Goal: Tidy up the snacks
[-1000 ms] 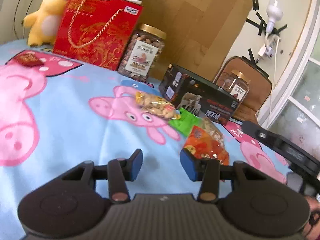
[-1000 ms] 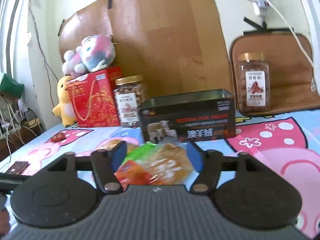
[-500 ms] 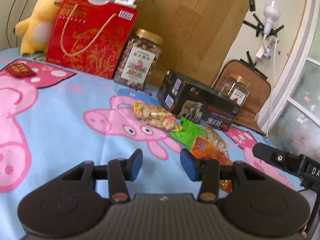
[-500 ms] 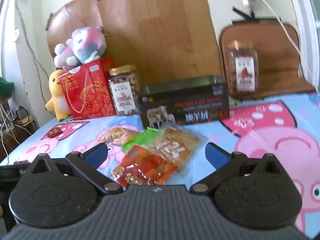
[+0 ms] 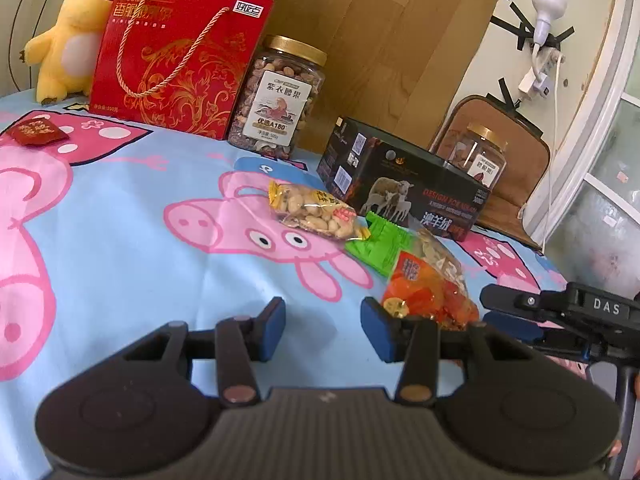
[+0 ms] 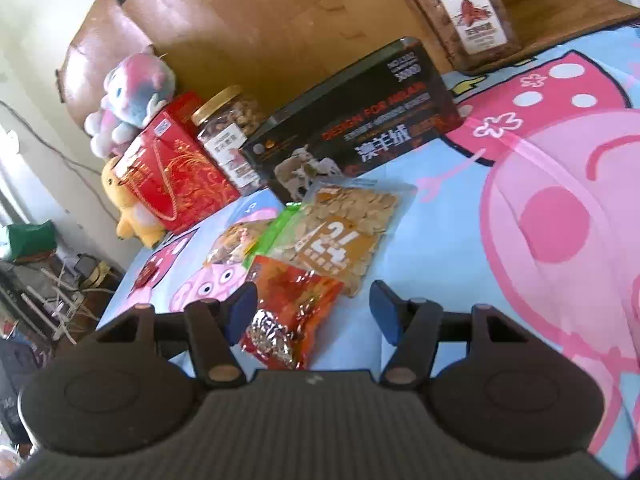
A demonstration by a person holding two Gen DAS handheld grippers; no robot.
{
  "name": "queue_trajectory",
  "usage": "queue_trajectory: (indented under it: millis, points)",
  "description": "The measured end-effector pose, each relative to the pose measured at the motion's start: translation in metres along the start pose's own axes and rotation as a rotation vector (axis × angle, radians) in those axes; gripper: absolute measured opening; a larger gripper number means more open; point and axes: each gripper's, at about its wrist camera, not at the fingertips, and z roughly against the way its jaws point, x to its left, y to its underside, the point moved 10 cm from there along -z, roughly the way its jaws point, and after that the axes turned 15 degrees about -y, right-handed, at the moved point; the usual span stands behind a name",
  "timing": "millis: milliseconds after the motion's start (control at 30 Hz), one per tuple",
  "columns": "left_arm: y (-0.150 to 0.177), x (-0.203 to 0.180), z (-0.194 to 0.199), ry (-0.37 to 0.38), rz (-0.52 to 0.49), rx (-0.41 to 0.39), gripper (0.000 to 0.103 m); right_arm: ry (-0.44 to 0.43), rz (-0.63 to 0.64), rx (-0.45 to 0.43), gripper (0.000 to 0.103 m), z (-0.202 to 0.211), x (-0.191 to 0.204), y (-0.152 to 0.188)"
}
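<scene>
Right wrist view shows the right gripper (image 6: 314, 314) tilted down and rolled against the tablecloth (image 6: 460, 240), its jaws closing around the near end of the red-orange snack packet (image 6: 294, 304), which lies flat on the cloth between the blue pads without being pressed yet. Beyond it lie the orange snack bag (image 6: 344, 236) and black box (image 6: 360, 120). Left gripper (image 5: 323, 328) hovers part-open and empty, angled down over bare cloth.
</scene>
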Motion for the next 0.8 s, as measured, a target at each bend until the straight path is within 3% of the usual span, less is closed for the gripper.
queue_trajectory:
  millis: [133, 367, 467, 633, 800]
  points:
    - [-0.001, -0.002, 0.000, 0.010, 0.001, 0.006, 0.043, -0.021, 0.004, -0.003, 0.064, 0.002, 0.000, 0.000]
    - [-0.013, -0.047, -0.019, 0.185, -0.031, 0.078, 0.047, -0.067, 0.011, 0.038, 0.064, -0.003, 0.002, 0.001]
    - [-0.015, -0.061, -0.036, 0.201, -0.040, 0.128, 0.048, -0.065, 0.008, 0.047, 0.058, -0.001, -0.001, 0.000]
    - [-0.003, -0.078, -0.035, 0.286, -0.014, 0.215, 0.036, -0.081, 0.023, 0.077, 0.059, 0.002, 0.001, 0.005]
    - [0.012, -0.069, -0.019, 0.268, 0.040, 0.224, 0.034, -0.115, 0.029, 0.095, 0.051, -0.004, 0.004, 0.007]
